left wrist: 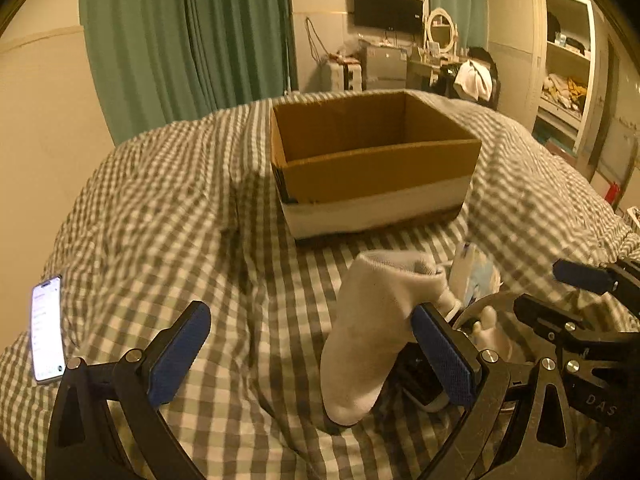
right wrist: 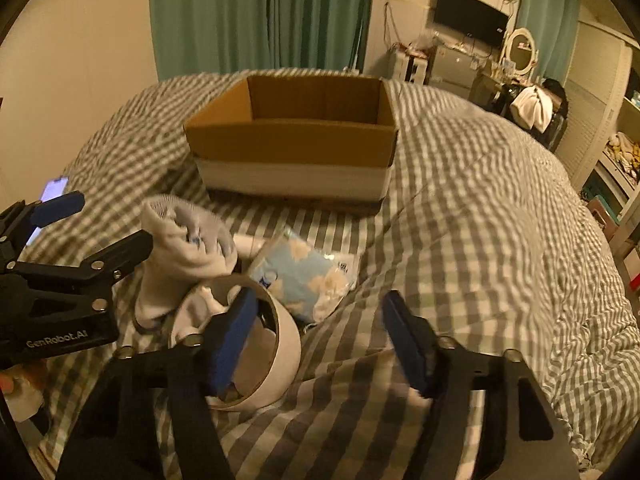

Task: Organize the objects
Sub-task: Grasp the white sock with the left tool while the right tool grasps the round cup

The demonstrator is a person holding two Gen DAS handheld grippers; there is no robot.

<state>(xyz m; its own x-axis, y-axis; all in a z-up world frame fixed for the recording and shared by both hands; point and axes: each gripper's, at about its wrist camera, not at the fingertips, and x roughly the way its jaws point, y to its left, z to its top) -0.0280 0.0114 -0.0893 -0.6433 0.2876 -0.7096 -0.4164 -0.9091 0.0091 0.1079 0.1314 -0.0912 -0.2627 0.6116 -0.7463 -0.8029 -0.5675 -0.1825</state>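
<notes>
Left wrist view: the left gripper (left wrist: 310, 354) stands with its blue pads wide apart, one pad at lower left and the other at lower centre-right beside a limp white ankle sock (left wrist: 372, 332); nothing is pinched. The open brown cardboard box with a white lower band (left wrist: 376, 176) sits in the upper centre on the grey-and-white checked bedcover (left wrist: 180, 200), and a lit phone (left wrist: 48, 330) lies at far left. Right wrist view: the right gripper (right wrist: 318, 344) is part open, its left pad inside a white tape-like ring (right wrist: 280, 356) at lower centre, its right pad over bare cover; no squeeze is visible. A blue packet with pale cloud shapes (right wrist: 304, 276) lies just above the ring. This looks like the reach-and-grasp step; next, each pair of pads likely needs to close on its item before lifting toward the box.
</notes>
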